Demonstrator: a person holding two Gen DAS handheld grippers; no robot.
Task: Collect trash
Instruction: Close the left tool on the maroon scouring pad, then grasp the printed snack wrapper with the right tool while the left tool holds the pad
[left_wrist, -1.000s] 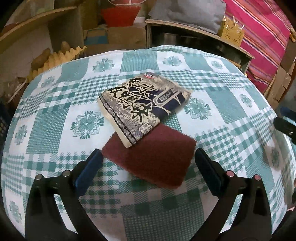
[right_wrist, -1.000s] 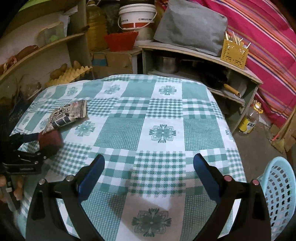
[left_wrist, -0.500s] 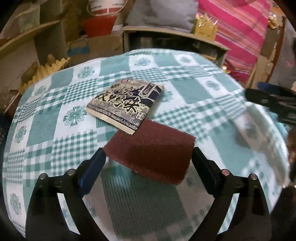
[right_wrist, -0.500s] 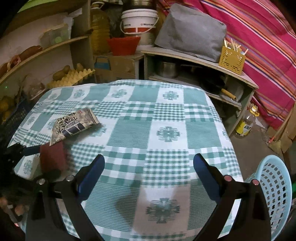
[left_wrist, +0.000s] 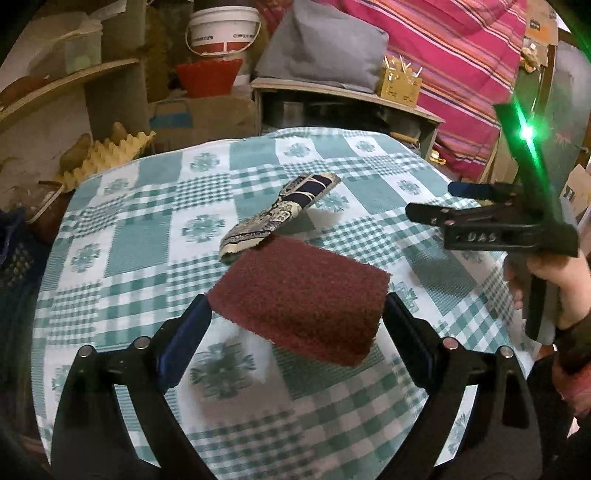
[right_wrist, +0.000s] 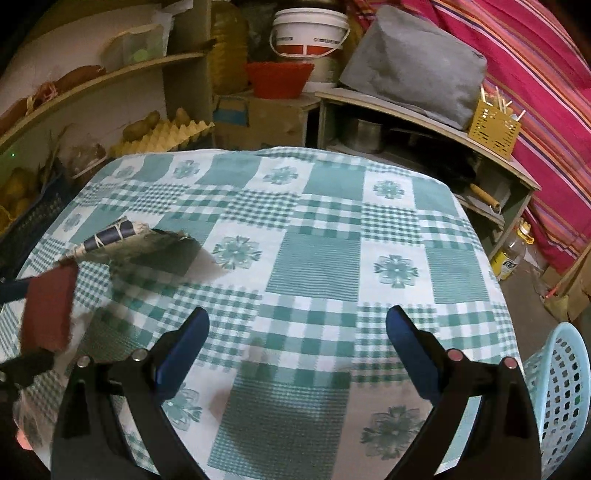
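Left wrist view: left gripper (left_wrist: 297, 321) jaws clamp the maroon rectangular scouring pad (left_wrist: 301, 295), patterned paper wrapper (left_wrist: 280, 216) touching its far edge; right gripper (right_wrist: 297, 347) jaws wide, empty

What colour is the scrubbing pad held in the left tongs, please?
Dark maroon; the scrubbing pad shows best in the left wrist view.
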